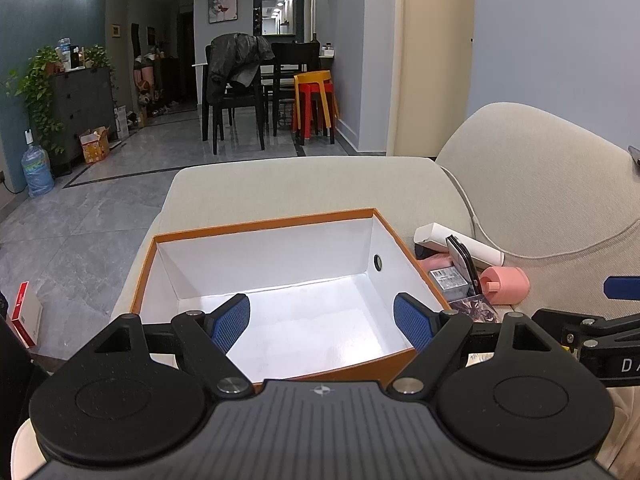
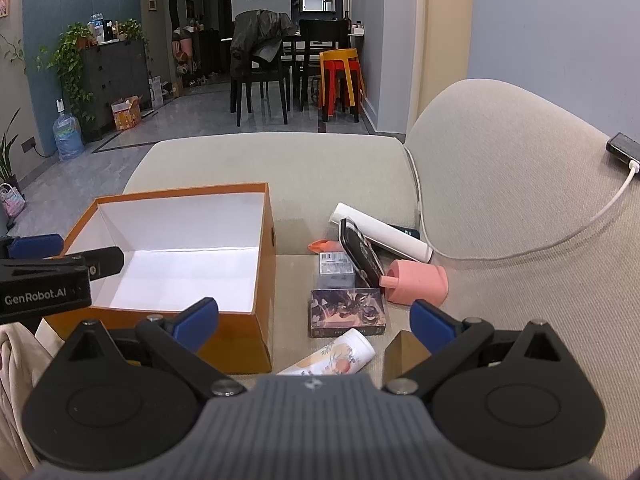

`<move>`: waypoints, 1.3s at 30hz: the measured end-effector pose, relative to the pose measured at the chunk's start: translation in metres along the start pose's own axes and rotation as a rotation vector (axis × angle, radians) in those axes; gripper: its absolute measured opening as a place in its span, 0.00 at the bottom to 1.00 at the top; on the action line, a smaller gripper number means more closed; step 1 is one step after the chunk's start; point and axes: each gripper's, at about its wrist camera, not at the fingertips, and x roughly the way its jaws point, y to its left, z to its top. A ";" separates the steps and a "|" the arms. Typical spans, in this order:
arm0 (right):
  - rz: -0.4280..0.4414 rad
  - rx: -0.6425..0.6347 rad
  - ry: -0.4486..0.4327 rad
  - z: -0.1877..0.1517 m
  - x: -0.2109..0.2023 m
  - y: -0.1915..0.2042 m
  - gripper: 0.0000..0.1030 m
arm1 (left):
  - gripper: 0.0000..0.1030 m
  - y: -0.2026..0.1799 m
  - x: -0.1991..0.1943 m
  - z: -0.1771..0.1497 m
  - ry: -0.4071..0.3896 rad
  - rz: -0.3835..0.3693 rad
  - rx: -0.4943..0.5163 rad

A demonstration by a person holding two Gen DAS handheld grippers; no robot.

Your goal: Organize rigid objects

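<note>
An orange box (image 1: 256, 225) (image 2: 256, 332) with a white inside sits on the beige sofa, nothing in it. My left gripper (image 1: 322, 322) hangs open over its near edge, holding nothing. To the box's right lies a pile: a white tube (image 2: 384, 234), a black flat case (image 2: 362, 254) standing tilted, a pink holder (image 2: 418, 282), a small clear box (image 2: 337, 268), a dark picture box (image 2: 347, 312) and a flowered white bottle (image 2: 340, 354). My right gripper (image 2: 314, 326) is open just above the bottle and picture box. The same pile shows in the left wrist view, with the pink holder (image 1: 506, 284).
The sofa backrest (image 2: 520, 160) rises on the right, with a phone (image 2: 624, 148) and its white cable (image 2: 520, 248) lying on it. A gold-brown block (image 2: 402, 350) sits by my right finger. Past the sofa are grey floor tiles, dining chairs (image 1: 236, 92) and stacked stools (image 1: 316, 100).
</note>
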 end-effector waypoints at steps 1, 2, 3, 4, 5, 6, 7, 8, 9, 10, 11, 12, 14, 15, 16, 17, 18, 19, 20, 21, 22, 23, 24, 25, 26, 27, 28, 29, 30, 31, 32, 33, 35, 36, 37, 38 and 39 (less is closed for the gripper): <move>0.000 -0.001 0.000 0.000 0.000 0.000 0.97 | 0.93 0.001 0.000 -0.001 0.001 0.000 0.001; -0.001 -0.002 -0.001 0.000 -0.001 0.000 0.97 | 0.93 0.002 -0.001 -0.002 0.002 0.000 0.001; -0.001 -0.001 0.000 0.000 -0.001 0.000 0.97 | 0.93 0.003 -0.001 -0.003 0.003 -0.001 0.001; -0.001 -0.001 0.001 0.000 -0.001 0.000 0.97 | 0.93 0.002 -0.001 -0.003 0.004 0.000 0.000; -0.002 -0.001 0.003 -0.001 0.000 0.001 0.97 | 0.93 -0.001 0.002 -0.003 0.003 0.001 0.000; -0.002 -0.001 0.004 -0.001 0.000 0.000 0.97 | 0.93 -0.001 0.002 -0.004 0.003 0.000 0.001; -0.003 -0.001 0.006 -0.001 0.001 0.000 0.97 | 0.93 0.000 0.001 -0.005 0.003 0.000 0.002; -0.004 -0.002 0.007 -0.001 0.001 0.000 0.97 | 0.93 -0.002 0.003 -0.002 0.004 0.001 0.001; -0.004 -0.002 0.008 -0.001 0.001 0.000 0.97 | 0.93 -0.001 0.003 -0.003 0.004 0.001 0.001; -0.005 -0.003 0.009 -0.002 0.001 0.000 0.97 | 0.93 0.000 0.003 -0.005 0.005 0.000 0.001; -0.005 -0.004 0.010 -0.002 0.001 0.000 0.97 | 0.93 0.001 0.002 -0.006 0.006 -0.001 0.000; -0.005 -0.005 0.011 -0.001 0.001 0.001 0.97 | 0.93 0.002 0.002 -0.008 0.007 -0.001 0.000; -0.006 -0.007 0.013 -0.002 0.002 0.002 0.97 | 0.93 0.004 0.001 -0.011 0.007 -0.002 0.000; -0.006 -0.008 0.014 -0.001 0.001 0.002 0.97 | 0.93 0.006 0.000 -0.012 0.007 -0.003 0.000; -0.007 -0.008 0.015 -0.001 0.001 0.002 0.97 | 0.93 -0.004 0.005 -0.002 0.006 0.003 0.001; -0.007 -0.009 0.016 -0.001 0.001 0.002 0.97 | 0.93 -0.004 0.005 -0.002 0.007 0.003 0.001; -0.007 -0.009 0.016 -0.001 0.002 0.002 0.97 | 0.93 -0.004 0.005 -0.002 0.007 0.003 0.002; -0.007 -0.009 0.017 -0.001 0.002 0.003 0.97 | 0.93 -0.004 0.005 -0.003 0.008 0.003 0.002; -0.008 -0.009 0.017 -0.002 0.002 0.003 0.97 | 0.93 -0.004 0.005 -0.004 0.008 0.003 0.002; -0.008 -0.010 0.017 -0.002 0.002 0.003 0.97 | 0.93 -0.003 0.005 -0.005 0.009 0.001 0.003; -0.008 -0.010 0.018 -0.002 0.002 0.003 0.97 | 0.93 -0.003 0.005 -0.007 0.010 0.001 0.003; -0.008 -0.010 0.018 -0.002 0.002 0.003 0.97 | 0.93 -0.003 0.004 -0.008 0.011 0.000 0.003; -0.009 -0.011 0.018 -0.002 0.001 0.003 0.97 | 0.93 -0.002 0.004 -0.010 0.011 0.000 0.004; -0.009 -0.011 0.018 -0.001 0.000 0.003 0.97 | 0.93 -0.002 0.003 -0.011 0.012 -0.001 0.004; -0.008 -0.011 0.018 -0.001 0.001 0.003 0.97 | 0.93 -0.001 0.003 -0.013 0.013 -0.002 0.004; -0.009 -0.011 0.019 -0.002 0.001 0.003 0.97 | 0.93 0.000 0.002 -0.015 0.014 -0.003 0.002; -0.009 -0.011 0.020 -0.001 0.001 0.003 0.97 | 0.93 -0.001 0.004 -0.012 0.016 -0.002 0.000; -0.009 -0.010 0.020 -0.002 0.001 0.004 0.97 | 0.93 -0.009 0.008 -0.014 0.023 -0.003 0.005; -0.009 -0.009 0.022 -0.002 0.001 0.004 0.97 | 0.93 -0.010 0.008 -0.014 0.025 -0.003 0.005; -0.008 -0.009 0.022 -0.002 0.002 0.004 0.97 | 0.93 -0.010 0.008 -0.016 0.025 -0.001 0.005; -0.008 -0.008 0.022 -0.002 0.001 0.004 0.97 | 0.93 -0.010 0.008 -0.018 0.026 -0.001 0.005; -0.009 -0.009 0.021 -0.002 0.001 0.004 0.97 | 0.93 -0.010 0.008 -0.020 0.026 -0.001 0.006; -0.009 -0.010 0.021 -0.002 0.002 0.004 0.97 | 0.93 -0.009 0.008 -0.023 0.030 0.000 0.005; -0.009 -0.010 0.021 -0.002 0.002 0.004 0.97 | 0.93 -0.010 0.008 -0.014 0.032 0.001 0.004; -0.009 -0.009 0.022 -0.002 0.002 0.004 0.97 | 0.93 -0.010 0.008 -0.014 0.036 0.002 0.004; -0.008 -0.008 0.023 -0.002 0.002 0.004 0.97 | 0.93 -0.010 0.009 -0.014 0.039 0.003 0.004; -0.008 -0.008 0.022 -0.002 0.002 0.004 0.97 | 0.93 -0.010 0.009 -0.014 0.043 0.004 0.006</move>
